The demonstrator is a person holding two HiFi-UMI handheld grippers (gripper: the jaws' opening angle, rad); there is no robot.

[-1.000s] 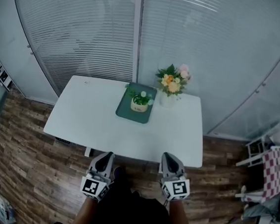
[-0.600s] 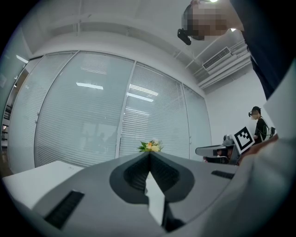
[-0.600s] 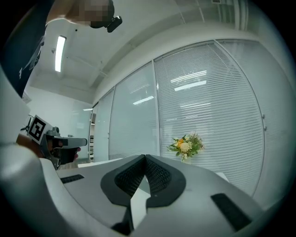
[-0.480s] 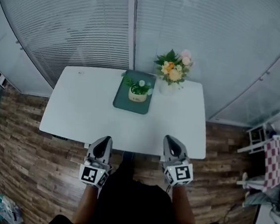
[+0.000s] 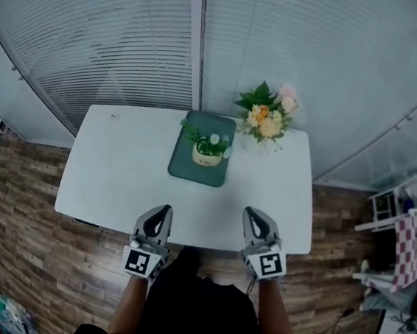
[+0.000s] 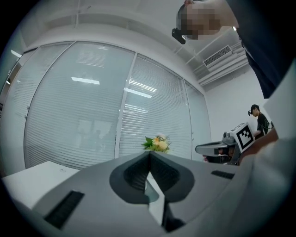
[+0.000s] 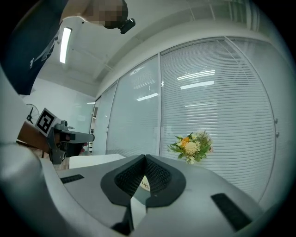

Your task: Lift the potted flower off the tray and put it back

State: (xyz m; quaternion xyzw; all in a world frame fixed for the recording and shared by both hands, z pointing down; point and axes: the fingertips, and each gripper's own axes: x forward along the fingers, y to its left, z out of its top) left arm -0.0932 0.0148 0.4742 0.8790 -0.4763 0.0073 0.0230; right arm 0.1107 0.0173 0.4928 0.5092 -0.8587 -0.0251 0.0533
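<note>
**Nothing lifted yet: both grippers short of the tray, jaws closed**

By the look of things the task has not begun. The potted flower [image 5: 208,149] stands upright on the green tray [image 5: 197,172], in the half of it farther from the person, and nothing touches it. The tray lies on a white table [image 5: 119,168], towards the side by the glass wall.

The left gripper [image 5: 164,210] and the right gripper [image 5: 252,213] are both on the person's side of the tray, well apart from it, over the table's near edge. One is to the tray's left and the other to its right. Each gripper view shows its own jaws pressed fully together with nothing held between them. Both grippers point level, towards the tray's side of the table.

Everything is therefore left to do. The grippers have to come up to the tray, and at least one must open its jaws and close on the pot. Then the pot has to be raised clear of the tray and set down on it again.

The count is:
- one tray
- one potted flower on it
- one table
- two grippers
- one vase of mixed flowers [image 5: 266,123], standing just beside the tray's far right corner and off the tray

The vase is no part of the job.
</note>
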